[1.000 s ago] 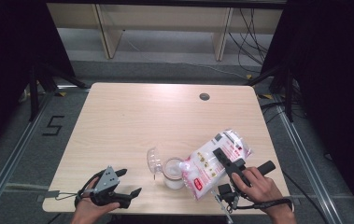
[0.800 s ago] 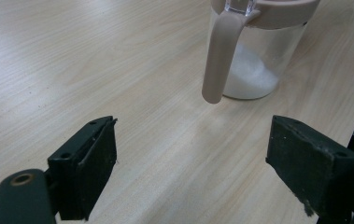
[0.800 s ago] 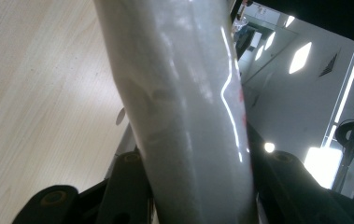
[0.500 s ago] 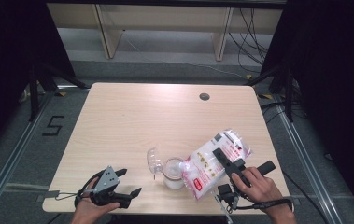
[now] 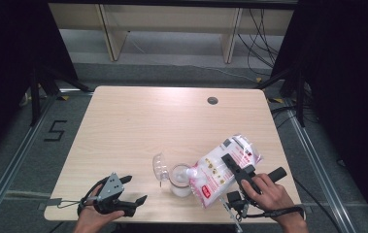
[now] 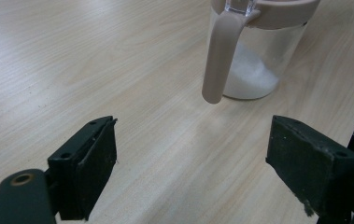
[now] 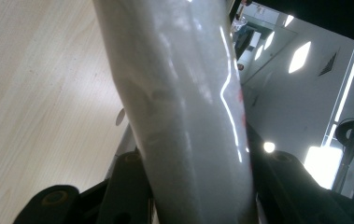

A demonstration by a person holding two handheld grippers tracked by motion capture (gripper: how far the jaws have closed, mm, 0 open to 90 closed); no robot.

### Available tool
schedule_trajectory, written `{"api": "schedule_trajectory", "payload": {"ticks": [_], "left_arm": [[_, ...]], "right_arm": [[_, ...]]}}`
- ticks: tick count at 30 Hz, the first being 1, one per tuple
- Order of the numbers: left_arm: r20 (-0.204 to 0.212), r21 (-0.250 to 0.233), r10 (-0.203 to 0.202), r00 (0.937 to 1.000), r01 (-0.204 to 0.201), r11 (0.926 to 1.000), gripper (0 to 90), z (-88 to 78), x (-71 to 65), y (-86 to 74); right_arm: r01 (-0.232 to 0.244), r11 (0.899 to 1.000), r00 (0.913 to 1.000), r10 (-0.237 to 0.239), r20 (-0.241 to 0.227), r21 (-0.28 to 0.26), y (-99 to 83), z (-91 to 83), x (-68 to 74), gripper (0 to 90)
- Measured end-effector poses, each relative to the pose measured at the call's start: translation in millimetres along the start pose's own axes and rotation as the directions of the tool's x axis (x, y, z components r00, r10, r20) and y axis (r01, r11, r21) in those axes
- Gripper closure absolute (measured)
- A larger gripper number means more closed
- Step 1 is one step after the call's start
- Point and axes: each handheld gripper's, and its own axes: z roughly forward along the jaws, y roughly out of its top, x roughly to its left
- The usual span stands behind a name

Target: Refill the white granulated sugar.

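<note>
Sugar bag (image 5: 223, 167) sat pinched between the jaws of the right gripper (image 5: 240, 172), tilted so its lower corner met the mouth of the clear jar (image 5: 180, 179) near the table's near edge. To the left, the left gripper (image 5: 118, 196) rested with jaws spread wide, nothing between them. The jar's flipped lid (image 5: 159, 167) stood just beside it. Bare wood table (image 5: 147, 121) lay open far and left. In the right gripper view the bag hid both pads. Dark curtains flanked the grey floor.
</note>
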Motion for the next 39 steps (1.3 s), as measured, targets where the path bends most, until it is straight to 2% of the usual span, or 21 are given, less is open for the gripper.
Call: {"api": "schedule_trajectory", "payload": {"ticks": [3, 4, 7, 8, 9, 10, 16, 17, 26, 35, 39], "left_arm": [[0.001, 0.001, 0.019, 0.9998, -0.019, 0.9998, 15.6, -0.2, 1.2, 0.5], [-0.001, 0.0, -0.002, 1.0, 0.002, 1.0, 15.6, -0.1, -0.1, 0.0], [0.003, -0.002, 0.0, 1.0, 0.0, 1.0, 15.6, 0.0, 0.4, 0.0], [0.004, -0.002, 0.018, 0.9998, -0.018, 0.9998, 15.6, -0.1, 1.4, 0.4], [0.001, 0.001, 0.028, 0.9996, -0.028, 0.9996, 15.6, -0.4, 1.8, 0.7], [0.0, 0.001, 0.0, 1.0, 0.0, 1.0, 15.6, -0.2, 0.1, 0.1], [-0.001, 0.0, -0.001, 1.0, 0.001, 1.0, 15.6, -0.2, 0.0, 0.0], [-0.001, 0.001, -0.001, 1.0, 0.001, 1.0, 15.6, -0.1, -0.1, 0.1], [0.003, -0.002, -0.003, 1.0, 0.003, 1.0, 15.6, 0.1, 0.1, 0.0], [-0.001, 0.001, -0.001, 1.0, 0.001, 1.0, 15.6, -0.1, -0.1, 0.0], [0.0, 0.003, 0.002, 1.0, -0.002, 1.0, 15.6, -0.1, 0.0, 0.0]], "right_arm": [[-0.008, 1.0, 1.0, 0.008, -0.001, -0.002, 0.0, 0.1, 0.6, 66.6], [0.003, 1.0, 1.0, -0.003, 0.0, -0.008, 0.1, 0.6, -0.2, 66.7], [0.002, 1.0, 1.0, -0.002, -0.003, -0.009, 0.3, 0.7, 0.4, 66.7], [0.004, 1.0, 1.0, -0.004, -0.003, -0.009, 0.4, 0.7, 0.3, 66.8], [-0.015, 1.0, 0.9998, 0.015, -0.009, 0.003, 0.5, -0.2, 1.9, 66.8], [-0.017, 1.0, 0.9998, 0.017, -0.009, 0.002, 0.5, -0.2, 1.9, 66.9], [0.005, 1.0, 1.0, -0.005, 0.002, -0.012, -0.2, 0.4, -0.8, 67.1], [-0.023, 1.0, 0.9997, 0.023, -0.005, 0.003, -0.7, -1.0, 1.3, 67.1], [-0.026, 1.0, 0.9996, 0.026, -0.008, 0.0, -0.5, -0.3, 2.0, 67.4], [-0.01, 1.0, 0.9999, 0.01, -0.014, -0.007, -1.2, -0.1, -0.6, 67.6], [-0.021, 1.0, 0.9997, 0.021, -0.016, -0.003, -1.2, -0.5, -0.1, 67.6]]}}
